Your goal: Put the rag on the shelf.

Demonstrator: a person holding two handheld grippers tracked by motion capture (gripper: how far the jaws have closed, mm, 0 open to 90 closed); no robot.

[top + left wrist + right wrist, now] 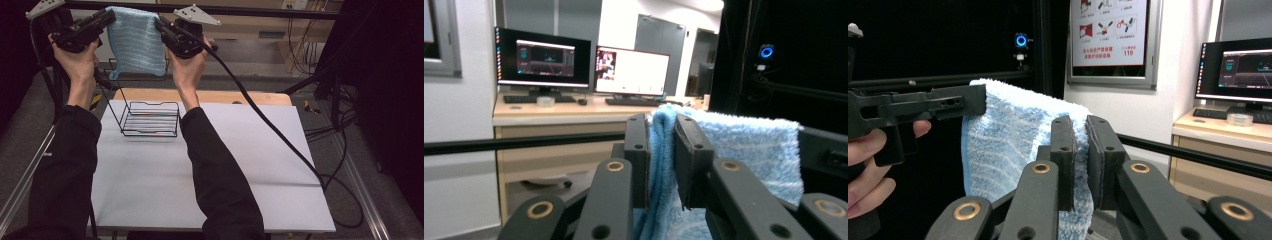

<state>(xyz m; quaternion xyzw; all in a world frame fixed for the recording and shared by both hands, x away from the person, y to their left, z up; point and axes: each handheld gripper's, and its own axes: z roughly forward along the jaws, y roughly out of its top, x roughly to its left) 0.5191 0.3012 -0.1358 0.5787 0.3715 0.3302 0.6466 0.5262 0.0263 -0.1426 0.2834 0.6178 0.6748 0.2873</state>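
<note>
A light blue towel (136,44) hangs spread in the air above the far end of the table, held by its two upper corners. My left gripper (111,17) is shut on its left top corner; in the left gripper view the towel (744,150) passes between the black jaws of my left gripper (661,125). My right gripper (160,22) is shut on the right top corner, and the towel (1008,135) is pinched in the jaws of my right gripper (1080,125). Below the towel a black wire basket (150,119) stands on the white table (260,165).
A wooden board (215,96) lies along the table's far edge. A thick black cable (270,120) trails from my right gripper across the table to the right. Across the room stands a desk with monitors (544,59), and black frame bars run along the sides.
</note>
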